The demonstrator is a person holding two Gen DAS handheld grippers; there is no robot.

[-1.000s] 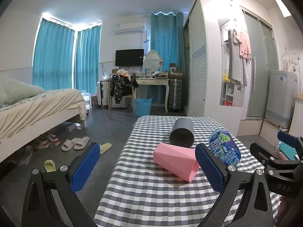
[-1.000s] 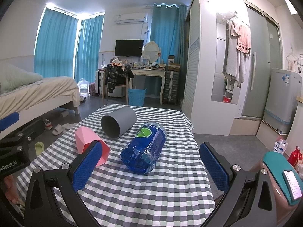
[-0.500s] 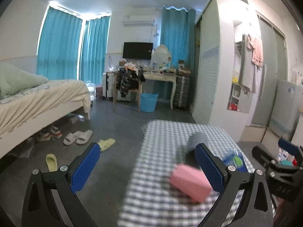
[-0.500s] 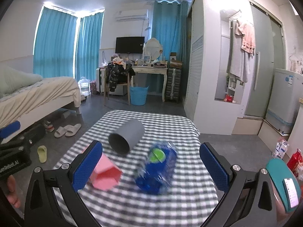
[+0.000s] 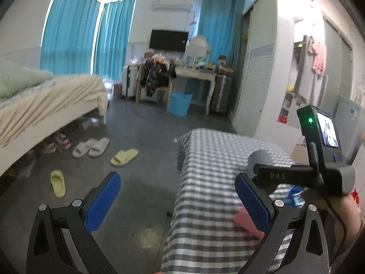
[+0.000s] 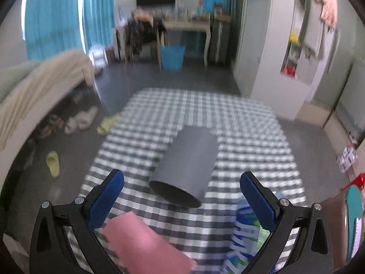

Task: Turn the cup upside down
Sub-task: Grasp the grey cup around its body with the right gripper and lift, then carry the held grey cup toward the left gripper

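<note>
Grey cup (image 6: 187, 167) on its side at mid-table (image 6: 251, 123), mouth nearest; right gripper (image 6: 181, 199) spread wide just short of it, pink box (image 6: 146, 242) near left; left gripper (image 5: 176, 202) wide, empty, over the table's left edge

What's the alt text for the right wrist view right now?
A grey cup lies on its side on a checked tablecloth, open mouth toward the open right gripper. A pink box and a blue bottle lie blurred in the foreground.
</note>
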